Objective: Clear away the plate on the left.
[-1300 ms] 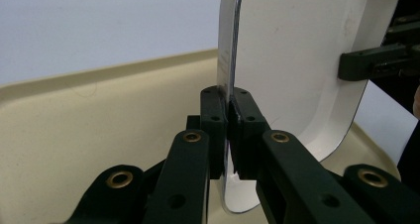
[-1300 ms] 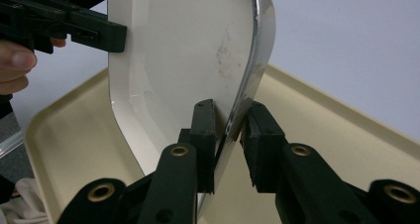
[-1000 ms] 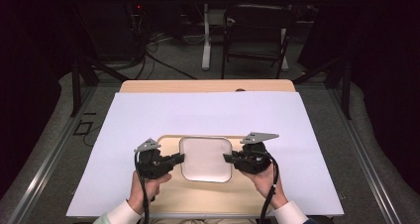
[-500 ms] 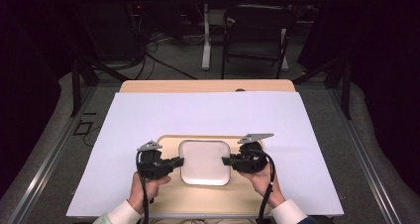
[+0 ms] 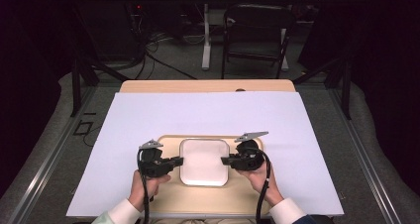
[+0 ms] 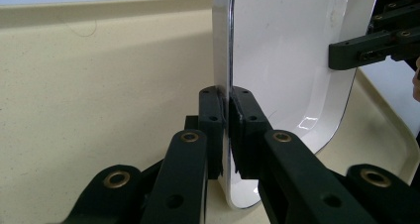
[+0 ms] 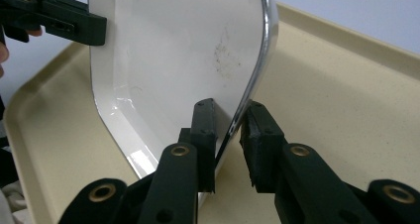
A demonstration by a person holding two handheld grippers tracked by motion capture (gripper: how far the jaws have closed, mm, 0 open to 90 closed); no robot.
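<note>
We have the white plate (image 5: pixel 204 160) pinched by its rim on both sides: left gripper (image 5: pixel 177 160) and right gripper (image 5: pixel 225 160) both clamped on it. Plate sits over the tan tray (image 5: pixel 247 196), probably being set down; release and pull-back remain.

A square plate (image 5: pixel 204 160) sits on a tray (image 5: pixel 198 198) at the table's near edge. The left gripper (image 5: pixel 177 161) is at the plate's left rim, the right gripper (image 5: pixel 225 160) at its right rim.
</note>
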